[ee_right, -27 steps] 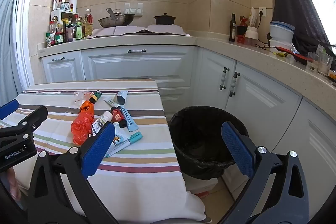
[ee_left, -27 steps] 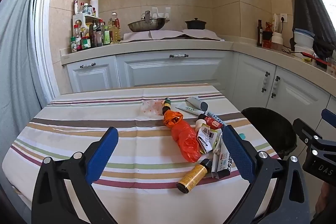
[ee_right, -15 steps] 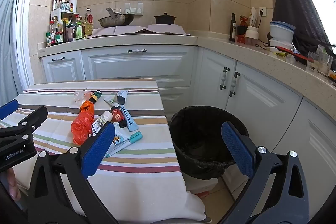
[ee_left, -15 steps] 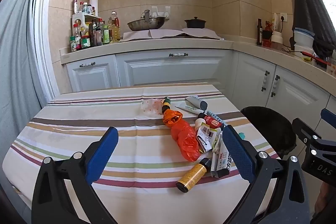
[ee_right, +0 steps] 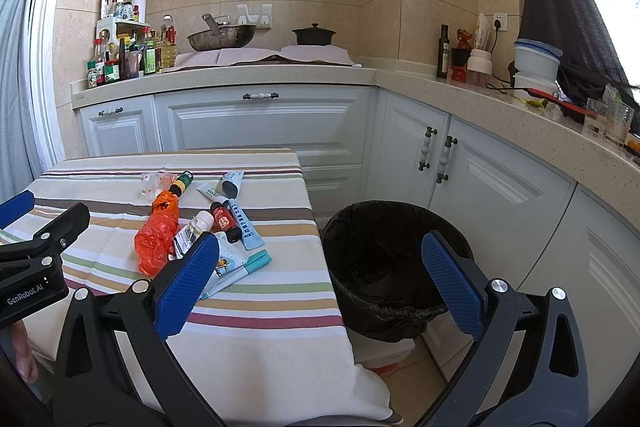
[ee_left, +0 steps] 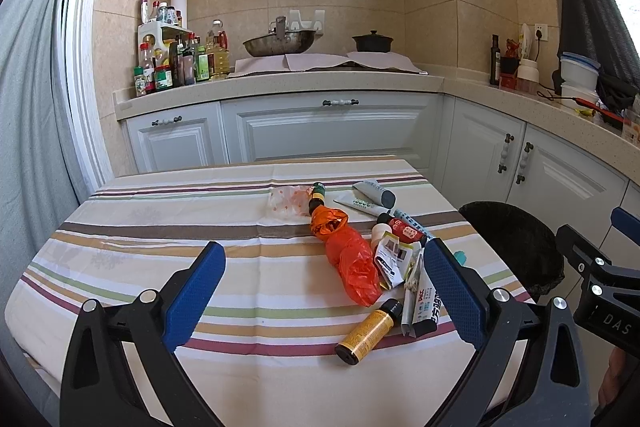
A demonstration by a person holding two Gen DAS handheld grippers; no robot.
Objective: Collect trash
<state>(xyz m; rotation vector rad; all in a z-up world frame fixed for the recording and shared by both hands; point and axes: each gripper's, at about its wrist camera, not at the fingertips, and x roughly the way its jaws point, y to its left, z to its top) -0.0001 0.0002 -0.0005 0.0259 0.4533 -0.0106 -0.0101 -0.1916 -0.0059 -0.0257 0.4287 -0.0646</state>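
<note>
Trash lies on the right part of the striped table (ee_left: 160, 247): an orange plastic bag (ee_left: 352, 263), a yellow bottle (ee_left: 368, 333), a red bottle (ee_left: 404, 229), tubes (ee_left: 374, 193) and paper wrappers (ee_left: 394, 259). The pile also shows in the right wrist view, with the orange bag (ee_right: 156, 235) and tubes (ee_right: 244, 219). A black-lined trash bin (ee_right: 384, 267) stands on the floor right of the table. My left gripper (ee_left: 324, 299) is open and empty above the table's near edge. My right gripper (ee_right: 320, 287) is open and empty, near the bin and the table corner.
White cabinets (ee_left: 328, 131) and a counter with a wok (ee_left: 278, 43), a pot (ee_left: 373, 42) and condiment bottles (ee_left: 172, 63) run behind and along the right. A grey curtain (ee_left: 28, 147) hangs at the left. Glasses (ee_right: 608, 119) stand on the right counter.
The left gripper has crept slightly forward and left over the table. The right gripper has not visibly moved. Both stay open.
</note>
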